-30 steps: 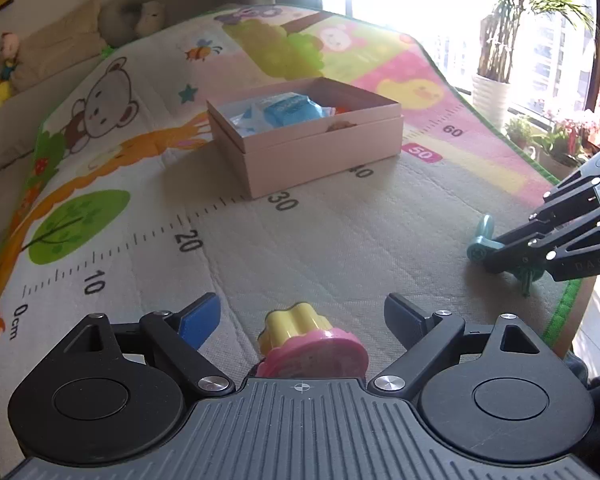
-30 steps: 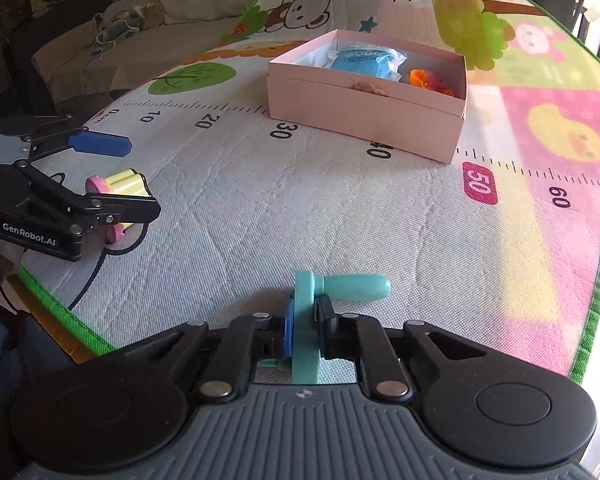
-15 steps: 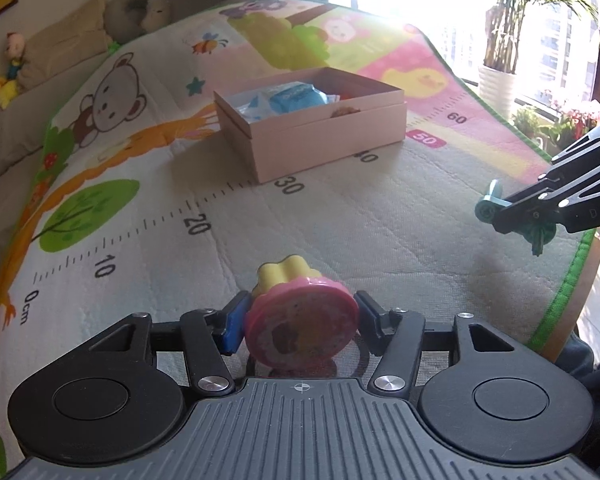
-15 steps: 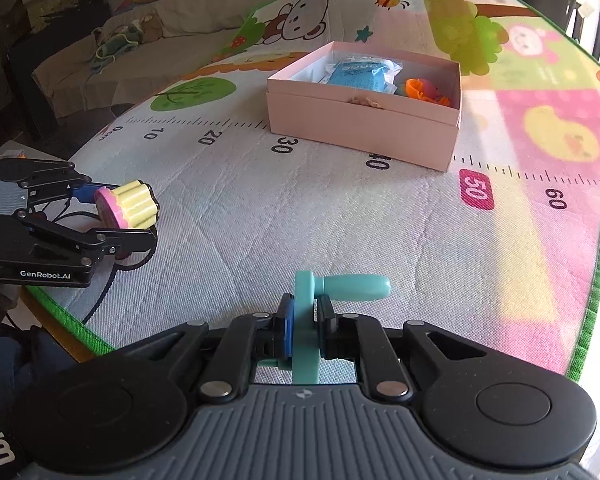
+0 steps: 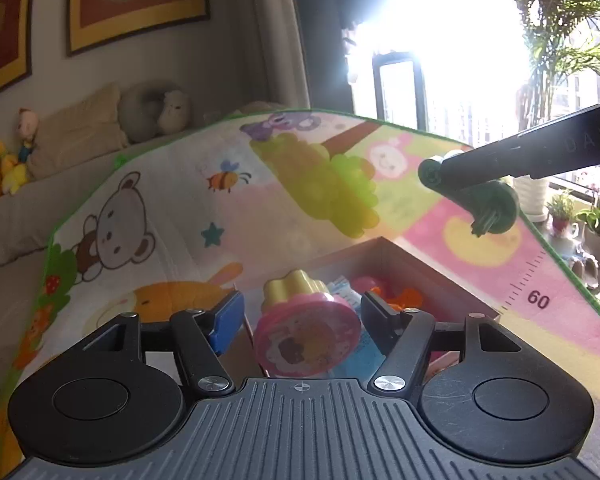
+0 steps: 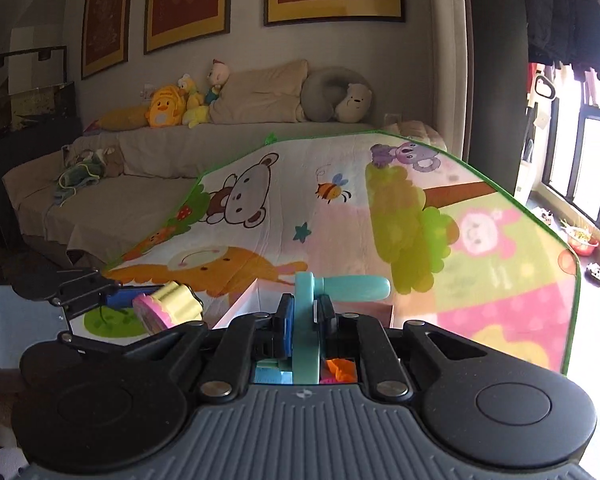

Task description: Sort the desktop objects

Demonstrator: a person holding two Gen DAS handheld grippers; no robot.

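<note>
Over the pink box (image 5: 440,268) on the play mat (image 5: 172,208), both grippers had risen from the mat. Left gripper (image 5: 300,316) was opening (pink stamp (image 5: 306,332) dropping free); right gripper (image 6: 305,312) was starting to loosen on the teal stamp (image 6: 306,320), so 2 toys were nearly sorted.

The round toy stamp (image 5: 306,330) has a pink base with a brown bear picture and a pale yellow fluted handle. The plastic crank-shaped toy (image 6: 320,292) is teal. The cardboard box (image 5: 440,276) is pale pink. The play mat (image 6: 480,264) shows cartoon animals on pink, green and white patches
</note>
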